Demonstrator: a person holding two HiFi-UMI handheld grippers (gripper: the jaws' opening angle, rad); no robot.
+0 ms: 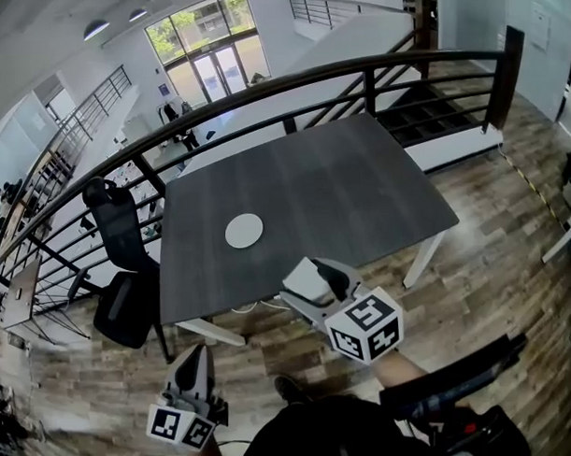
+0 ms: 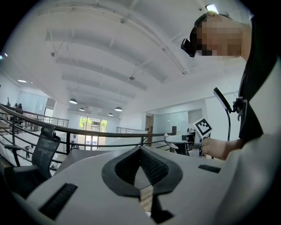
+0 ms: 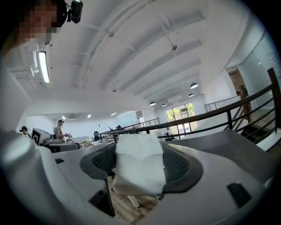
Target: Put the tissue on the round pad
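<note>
A white round pad (image 1: 243, 230) lies on the dark grey table (image 1: 362, 188), toward its near left part. My right gripper (image 1: 314, 281) hovers just off the table's near edge, to the right of and nearer than the pad, shut on a white folded tissue pack (image 1: 302, 277). In the right gripper view the tissue (image 3: 139, 169) fills the gap between the dark pads (image 3: 182, 165). My left gripper (image 1: 199, 352) hangs low over the floor, below the table's near left corner. Its jaws (image 2: 140, 151) meet with nothing between them.
A black office chair (image 1: 126, 254) stands at the table's left side. A dark railing (image 1: 366, 76) curves behind the table's far edge. Wood floor (image 1: 491, 239) lies to the right of the table. The person's dark clothing fills the bottom of the head view.
</note>
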